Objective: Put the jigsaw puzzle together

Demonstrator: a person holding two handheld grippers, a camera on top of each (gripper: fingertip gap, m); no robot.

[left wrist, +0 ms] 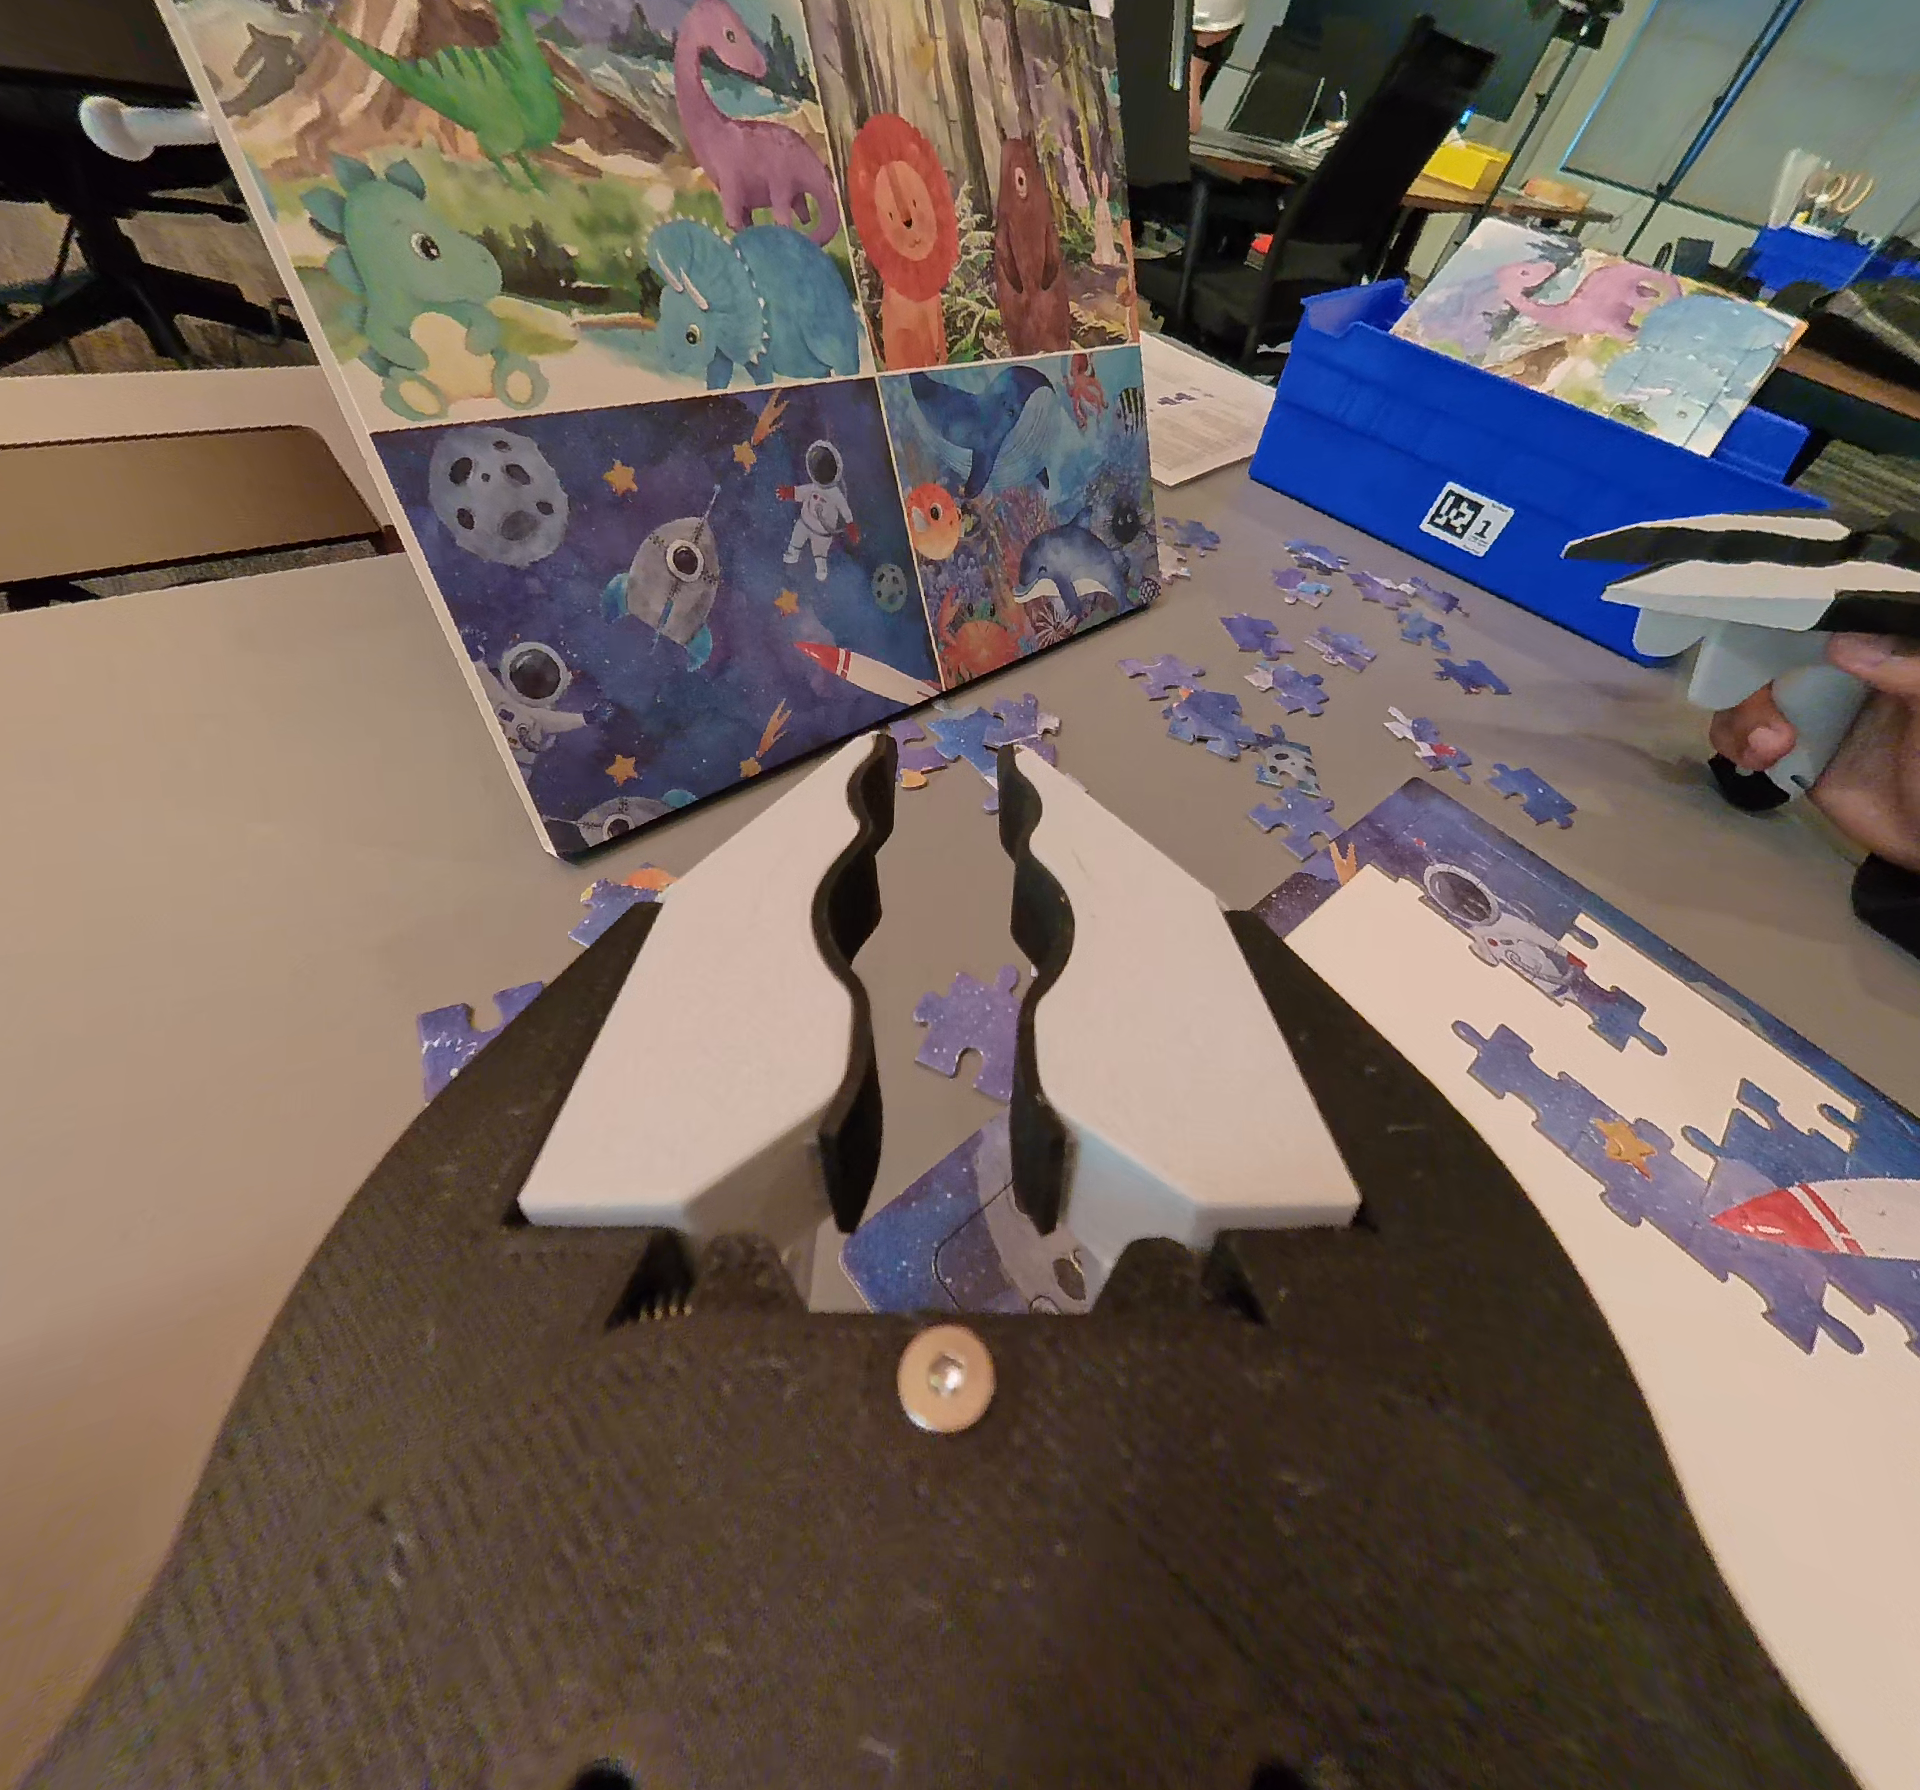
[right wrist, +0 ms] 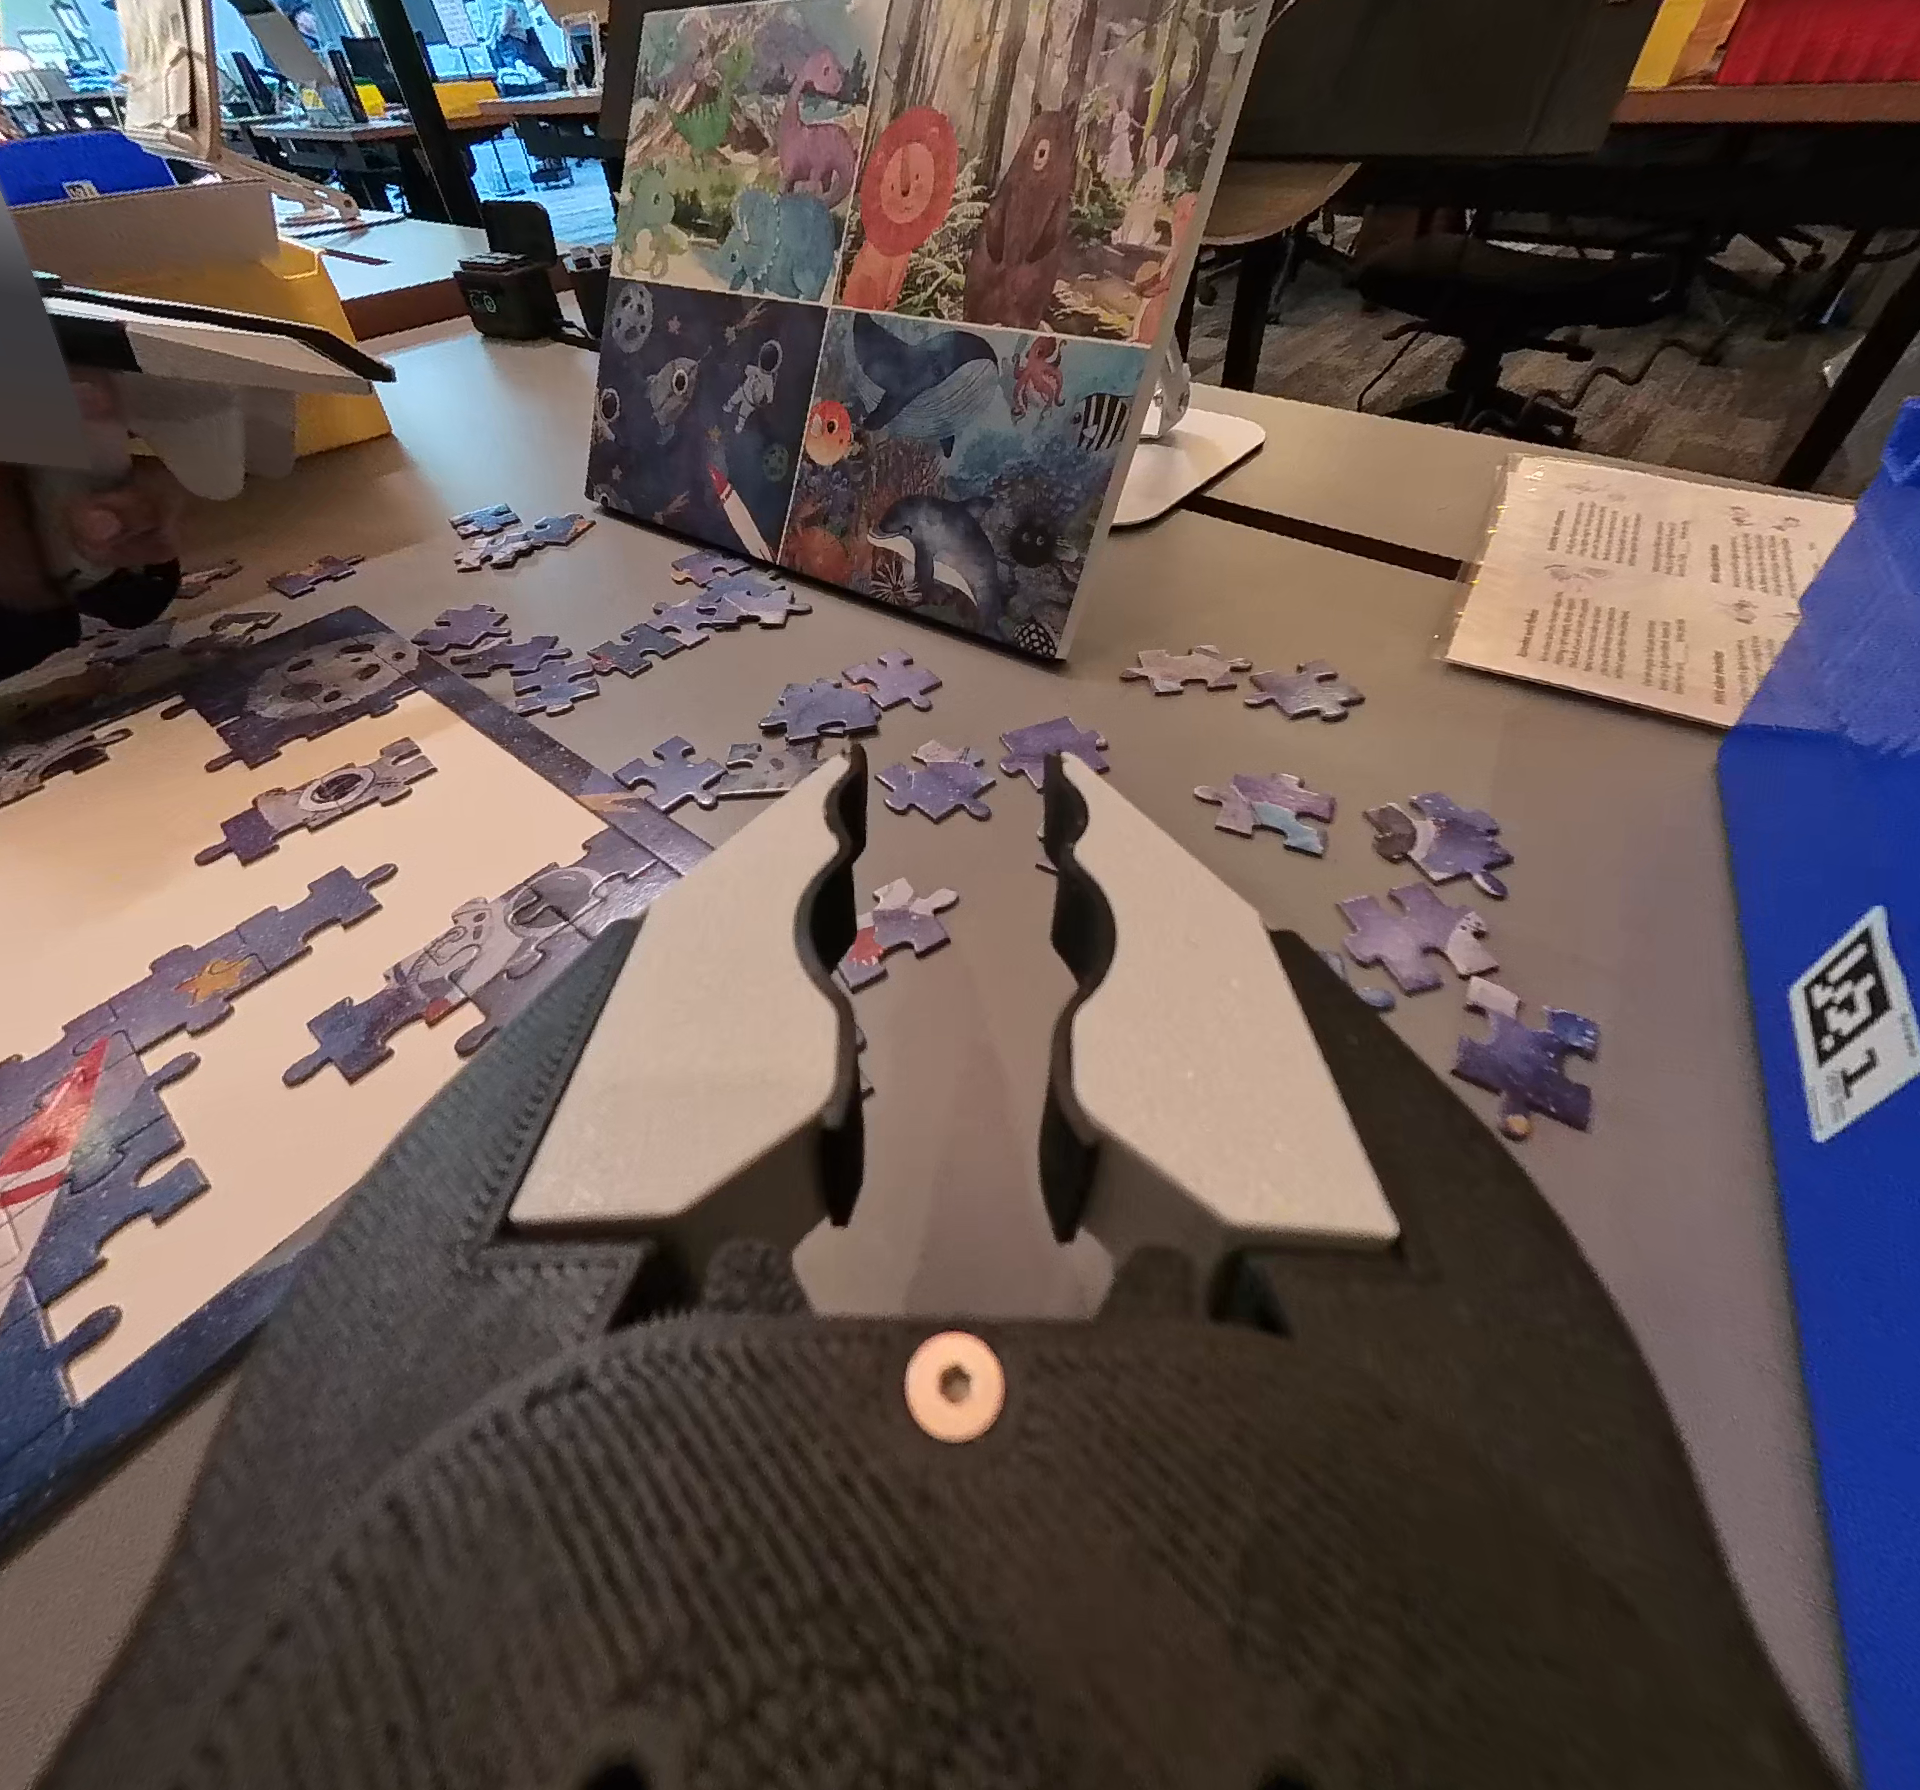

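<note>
Both hand-held grippers, left (left wrist: 943, 764) and right (right wrist: 954, 784), hover open and empty over a puzzle-strewn grey table (right wrist: 1351, 909).

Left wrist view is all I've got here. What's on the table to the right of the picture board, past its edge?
Observer: A printed sheet in a clear sleeve lies there, next to the blue bin.
Operator: Anything behind the board?
Observer: A white stand base sits behind it.
Operator: And the right claw, is it carrying a piece?
Observer: No, the right claw is open above loose puzzle pieces.
</note>
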